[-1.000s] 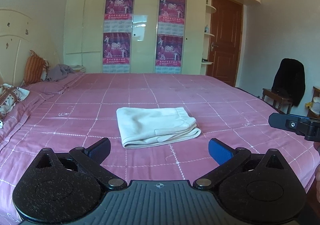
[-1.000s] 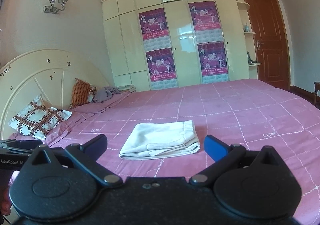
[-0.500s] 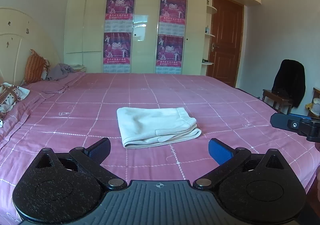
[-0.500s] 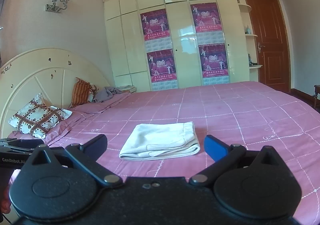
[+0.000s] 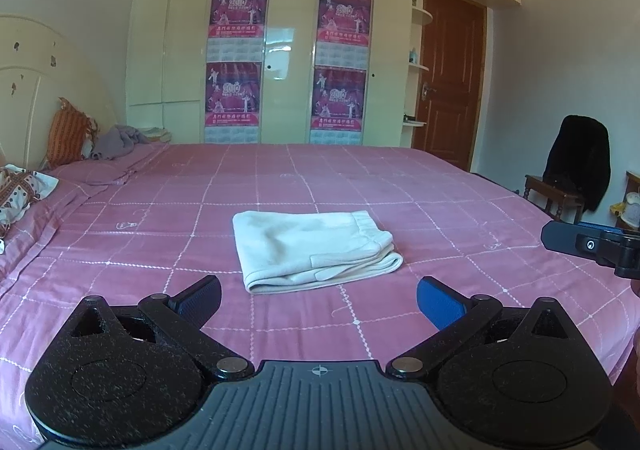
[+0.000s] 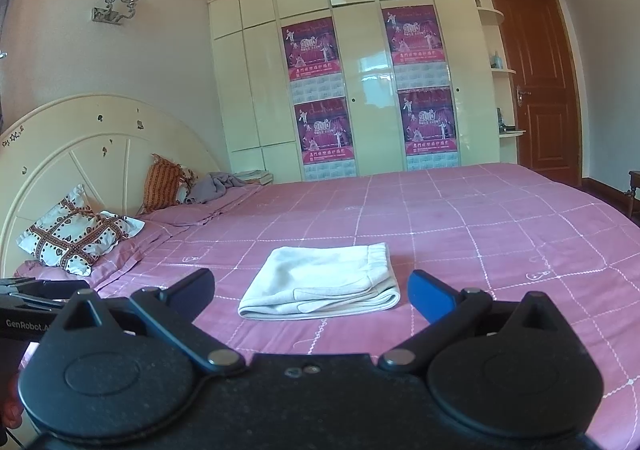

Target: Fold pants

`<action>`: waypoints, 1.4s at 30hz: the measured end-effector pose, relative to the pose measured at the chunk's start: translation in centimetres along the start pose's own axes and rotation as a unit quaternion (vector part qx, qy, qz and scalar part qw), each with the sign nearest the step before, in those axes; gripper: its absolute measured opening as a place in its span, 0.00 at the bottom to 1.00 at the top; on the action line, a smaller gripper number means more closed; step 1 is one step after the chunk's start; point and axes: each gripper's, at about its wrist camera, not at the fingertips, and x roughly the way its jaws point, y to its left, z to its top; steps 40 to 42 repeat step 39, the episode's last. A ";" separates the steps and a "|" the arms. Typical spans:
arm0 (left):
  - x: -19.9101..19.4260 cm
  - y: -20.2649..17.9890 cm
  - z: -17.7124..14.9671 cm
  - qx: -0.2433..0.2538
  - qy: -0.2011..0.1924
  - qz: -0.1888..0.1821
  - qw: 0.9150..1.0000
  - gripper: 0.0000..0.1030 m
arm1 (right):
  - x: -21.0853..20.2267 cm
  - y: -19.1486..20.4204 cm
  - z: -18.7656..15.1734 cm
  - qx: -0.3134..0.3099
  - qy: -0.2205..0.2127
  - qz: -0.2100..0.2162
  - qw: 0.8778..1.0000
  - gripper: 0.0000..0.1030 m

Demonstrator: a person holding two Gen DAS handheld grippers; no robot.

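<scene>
Cream-white pants (image 5: 312, 250) lie folded into a compact rectangle on the pink checked bedspread (image 5: 360, 190), waistband to the right. They also show in the right wrist view (image 6: 324, 282). My left gripper (image 5: 318, 296) is open and empty, held back from the pants near the bed's front. My right gripper (image 6: 310, 290) is open and empty, also short of the pants. Neither touches the cloth. Part of the right gripper shows at the right edge of the left wrist view (image 5: 592, 246).
Pillows (image 6: 76, 238) and a grey garment (image 6: 218, 186) lie at the headboard on the left. A cream wardrobe with posters (image 5: 288, 62) stands behind the bed. A chair with a black coat (image 5: 576, 166) and a brown door (image 5: 448, 90) are at the right.
Both views have tilted slightly upward. The pants lie as before and both grippers stay open.
</scene>
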 end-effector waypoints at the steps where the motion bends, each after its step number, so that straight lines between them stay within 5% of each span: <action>1: 0.0 0.0 0.0 0.000 0.000 -0.001 1.000 1.00 | 0.0 0.1 0.0 -0.001 0.001 -0.001 1.000 1.00; 42: 0.2 0.1 -0.3 -0.015 -0.002 -0.004 1.000 1.00 | 0.9 -0.4 -0.4 -0.025 0.028 0.003 0.999 1.00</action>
